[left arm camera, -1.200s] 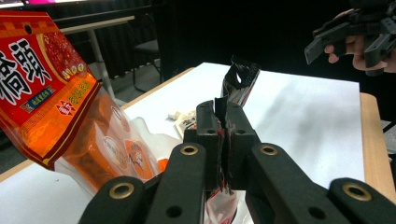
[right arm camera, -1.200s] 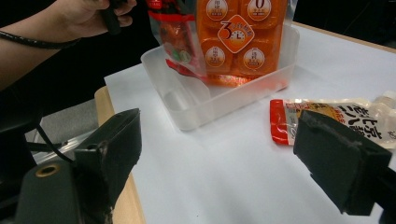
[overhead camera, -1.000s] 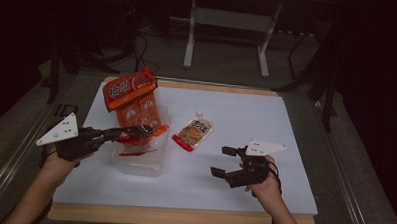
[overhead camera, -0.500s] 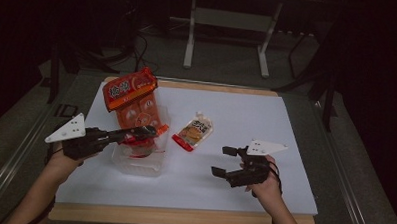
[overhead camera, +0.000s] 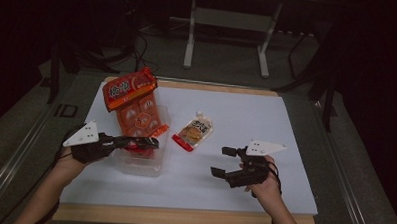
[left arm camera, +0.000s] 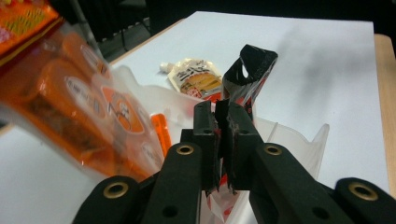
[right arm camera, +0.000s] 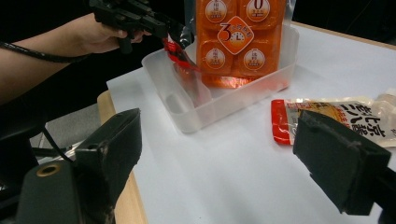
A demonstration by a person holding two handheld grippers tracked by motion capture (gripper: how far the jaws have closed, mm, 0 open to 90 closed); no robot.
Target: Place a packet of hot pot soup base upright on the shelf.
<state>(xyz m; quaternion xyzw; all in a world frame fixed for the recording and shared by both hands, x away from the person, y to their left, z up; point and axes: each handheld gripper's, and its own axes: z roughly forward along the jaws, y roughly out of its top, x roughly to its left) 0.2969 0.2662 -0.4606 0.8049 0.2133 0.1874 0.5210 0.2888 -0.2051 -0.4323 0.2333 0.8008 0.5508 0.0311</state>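
My left gripper (overhead camera: 153, 142) (left arm camera: 222, 112) is shut on a small black-and-red packet (left arm camera: 250, 70) and holds it over the near end of a clear plastic tub (overhead camera: 154, 168) (right arm camera: 196, 116). Its jaws have just eased apart slightly, with the packet still pinched between them. A large orange multi-pack bag (overhead camera: 136, 105) (right arm camera: 238, 42) stands tilted in the tub's far end. A cream pouch with a red end (overhead camera: 195, 132) (right arm camera: 336, 116) lies flat to the right of the tub. My right gripper (overhead camera: 222, 161) (right arm camera: 219, 154) stands open and holds nothing, low over the sheet near the front right.
A white sheet (overhead camera: 236, 113) covers the wooden table (overhead camera: 183, 217). A metal stand (overhead camera: 227, 23) rises on the dark floor beyond the far edge. In the right gripper view the left hand and its gripper (right arm camera: 159, 28) hang over the tub's corner.
My left gripper has sunk toward the tub with the packet in it. The right gripper, the orange bag and the pouch have kept still.
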